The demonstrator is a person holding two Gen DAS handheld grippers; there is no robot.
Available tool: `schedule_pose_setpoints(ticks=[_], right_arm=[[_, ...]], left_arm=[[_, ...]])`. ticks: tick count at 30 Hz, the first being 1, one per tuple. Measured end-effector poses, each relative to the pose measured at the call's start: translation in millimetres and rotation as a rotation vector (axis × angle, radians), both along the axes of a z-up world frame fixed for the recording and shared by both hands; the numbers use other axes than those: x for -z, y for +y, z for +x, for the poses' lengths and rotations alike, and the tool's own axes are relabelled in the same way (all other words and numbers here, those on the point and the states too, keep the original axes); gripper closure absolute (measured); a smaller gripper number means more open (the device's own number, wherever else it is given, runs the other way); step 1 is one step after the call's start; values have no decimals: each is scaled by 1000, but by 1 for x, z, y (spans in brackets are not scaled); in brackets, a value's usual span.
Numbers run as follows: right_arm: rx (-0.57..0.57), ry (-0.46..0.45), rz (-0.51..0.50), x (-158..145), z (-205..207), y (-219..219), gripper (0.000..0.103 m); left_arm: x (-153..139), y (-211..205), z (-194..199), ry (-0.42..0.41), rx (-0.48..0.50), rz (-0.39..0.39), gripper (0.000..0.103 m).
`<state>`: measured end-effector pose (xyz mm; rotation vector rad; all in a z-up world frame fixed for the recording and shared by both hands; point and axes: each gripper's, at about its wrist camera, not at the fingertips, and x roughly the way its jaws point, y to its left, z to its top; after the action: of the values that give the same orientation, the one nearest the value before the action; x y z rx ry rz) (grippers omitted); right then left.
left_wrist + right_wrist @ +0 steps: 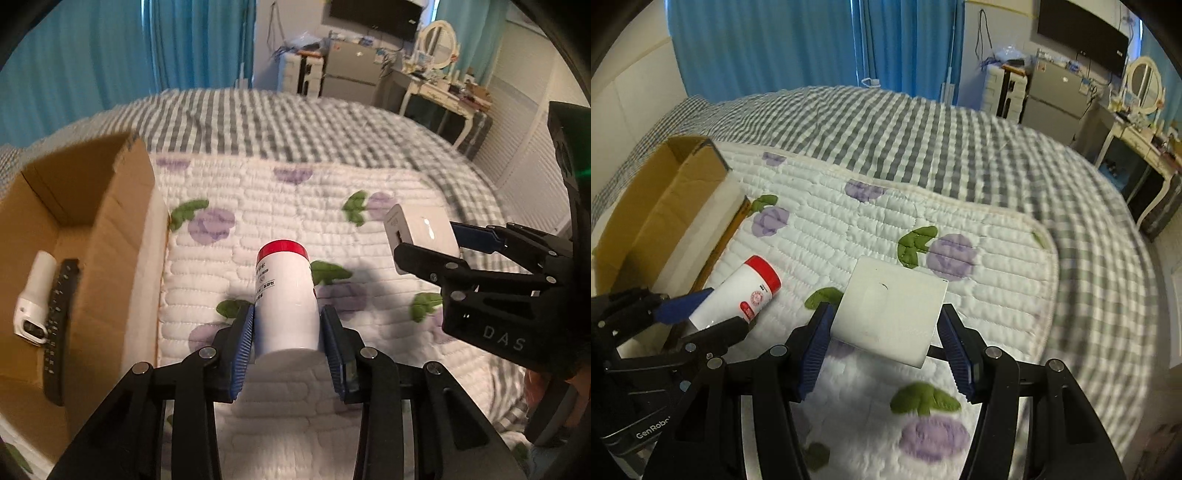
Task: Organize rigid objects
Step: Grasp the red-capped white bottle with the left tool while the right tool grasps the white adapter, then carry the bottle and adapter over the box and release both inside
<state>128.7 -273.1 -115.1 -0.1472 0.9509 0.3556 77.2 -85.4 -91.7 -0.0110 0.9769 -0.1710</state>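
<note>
My left gripper (287, 347) is shut on a white bottle with a red cap (286, 295) and holds it above the quilt, right of an open cardboard box (122, 229). The box holds a white handheld device (35, 295) and a black remote (59, 328). My right gripper (886, 350) is shut on a white rectangular box (892, 312), held above the quilt. In the left wrist view the right gripper (428, 240) and its white box (421, 229) are at the right. In the right wrist view the left gripper (713, 310), the bottle (738, 297) and the cardboard box (665, 206) are at the left.
A white quilt with purple flowers (886, 229) lies on a grey checked bedspread (923, 136). Blue curtains (775, 44) hang behind the bed. A cabinet (1052, 96) and a dressing table with a mirror (1145, 88) stand at the far right.
</note>
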Motion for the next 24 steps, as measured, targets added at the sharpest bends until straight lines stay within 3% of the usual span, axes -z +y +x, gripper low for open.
schedule_pose_setpoints(ticks=[9,16,20,24], right_arm=[[17,-88,-47,-71,-37,10,45],[-18,-215,-60,-155,-61,41,45],[-58,-273,-68,-191,-74,70,45],[-98,-317,-69,-216,-85,108,45]], left_arm=[[-86,18,-22,-158,21,-10,67],[-165,54,-36,-327,1,26,67],[-194,82,-43,-387,-8,44,67],[-205,109,-52,-419,-31,51,67]])
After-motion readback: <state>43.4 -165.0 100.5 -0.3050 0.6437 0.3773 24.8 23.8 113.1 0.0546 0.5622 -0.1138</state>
